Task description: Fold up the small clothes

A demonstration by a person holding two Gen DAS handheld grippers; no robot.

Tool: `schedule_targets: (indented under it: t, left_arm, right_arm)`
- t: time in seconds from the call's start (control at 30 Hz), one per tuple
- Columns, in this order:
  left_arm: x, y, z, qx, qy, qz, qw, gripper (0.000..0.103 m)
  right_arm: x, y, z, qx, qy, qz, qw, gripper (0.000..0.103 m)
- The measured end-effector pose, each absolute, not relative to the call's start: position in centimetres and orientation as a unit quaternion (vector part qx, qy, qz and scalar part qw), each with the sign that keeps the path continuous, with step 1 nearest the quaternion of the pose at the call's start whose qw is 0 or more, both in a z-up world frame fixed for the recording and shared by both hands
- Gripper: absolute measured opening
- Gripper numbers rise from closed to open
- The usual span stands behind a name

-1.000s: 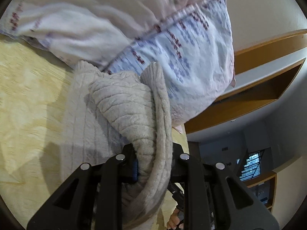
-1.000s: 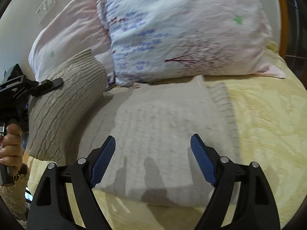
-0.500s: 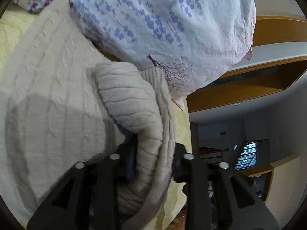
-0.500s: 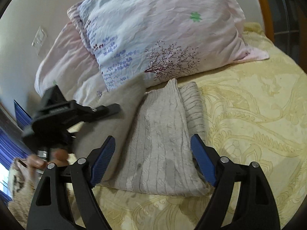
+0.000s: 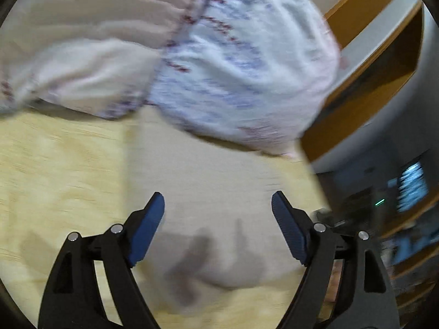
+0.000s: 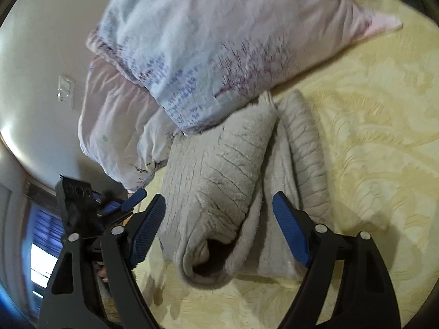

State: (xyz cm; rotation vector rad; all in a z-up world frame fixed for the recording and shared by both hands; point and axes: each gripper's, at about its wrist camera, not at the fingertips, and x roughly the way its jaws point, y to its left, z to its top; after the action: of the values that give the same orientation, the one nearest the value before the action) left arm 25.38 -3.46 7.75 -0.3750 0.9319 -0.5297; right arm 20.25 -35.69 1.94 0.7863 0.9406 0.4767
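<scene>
One folded knit sweater (image 6: 219, 181) on bedspread (image 6: 384, 137), two pillows (image 6: 219, 35), left hand-held gripper (image 5: 218, 211) just opened empty, right hand-held gripper (image 6: 219, 211) open.

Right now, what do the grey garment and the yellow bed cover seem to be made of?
Grey garment: looks like thick knitted wool or acrylic, matte and fuzzy, with ribbed cable lines. Yellow bed cover: probably quilted cotton or a blend, slight sheen, with raised stitched swirls.

A home bedroom: a bed under a yellow patterned bedspread (image 6: 378, 115), two floral pillows (image 6: 208, 35) against a white wall with a switch plate (image 6: 65, 91), and a wooden headboard (image 5: 365, 63) beside them.
</scene>
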Motion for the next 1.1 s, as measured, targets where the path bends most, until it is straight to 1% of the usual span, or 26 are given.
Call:
schedule_targets:
  t: [0.1,0.23,0.27,0.3,0.33,0.37,0.43,0.53,0.57,0.67,0.83,0.9,1.0,1.07,1.1]
  left_arm:
    - [25.3,-2.2,5.7,-0.139,0.464,-0.214,0.848,0.080]
    - [26.3,-2.5,3.6,-0.145,0.499,-0.208,0.829,0.080]
    - [26.4,-2.6,3.3,-0.149,0.502,-0.211,0.825,0.080]
    - [26.6,-2.6,3.0,-0.151,0.505,-0.212,0.823,0.080]
    - [26.8,-2.7,2.7,-0.152,0.507,-0.211,0.821,0.080]
    - [26.8,-2.7,2.5,-0.153,0.508,-0.211,0.821,0.080]
    - [26.9,-2.7,2.1,-0.154,0.509,-0.212,0.820,0.080]
    - [27.2,-3.0,1.8,-0.158,0.512,-0.214,0.817,0.082]
    - [27.0,-3.1,1.8,-0.158,0.512,-0.214,0.817,0.083]
    - [26.8,-3.4,1.9,-0.155,0.511,-0.219,0.817,0.083]
    - [25.8,-3.9,2.5,-0.147,0.502,-0.240,0.818,0.084]
    - [25.5,-4.2,2.6,-0.146,0.499,-0.252,0.816,0.084]
    - [24.8,-4.4,2.6,-0.135,0.499,-0.264,0.814,0.084]
    - [24.5,-4.7,2.5,-0.128,0.502,-0.270,0.812,0.084]
    - [24.3,-4.9,2.6,-0.126,0.503,-0.271,0.811,0.084]
  right_arm:
    - [21.0,-35.3,1.0,0.388,0.460,0.234,0.764,0.082]
    - [22.4,-35.4,-0.5,0.421,0.480,0.232,0.734,0.081]
    - [22.8,-35.5,-0.7,0.427,0.479,0.231,0.731,0.077]
    - [23.2,-35.4,-0.9,0.429,0.478,0.232,0.730,0.069]
    - [23.7,-35.2,-1.0,0.427,0.479,0.229,0.732,0.065]
    - [24.1,-35.2,-1.1,0.424,0.478,0.222,0.736,0.058]
    - [24.9,-34.8,-1.2,0.411,0.477,0.215,0.747,0.052]
    - [25.7,-34.4,-1.6,0.401,0.476,0.205,0.756,0.034]
    - [25.8,-34.3,-1.7,0.395,0.475,0.199,0.761,0.018]
    - [25.3,-33.6,-0.4,0.345,0.455,0.187,0.799,0.015]
    - [23.0,-32.3,5.5,0.226,0.371,0.178,0.883,0.015]
    - [22.2,-32.5,6.9,0.191,0.346,0.160,0.905,0.015]
    - [22.8,-33.8,5.6,0.171,0.367,0.116,0.907,0.015]
    - [23.7,-35.1,3.0,0.185,0.408,0.087,0.890,0.015]
    - [23.8,-35.5,2.4,0.195,0.414,0.086,0.885,0.015]
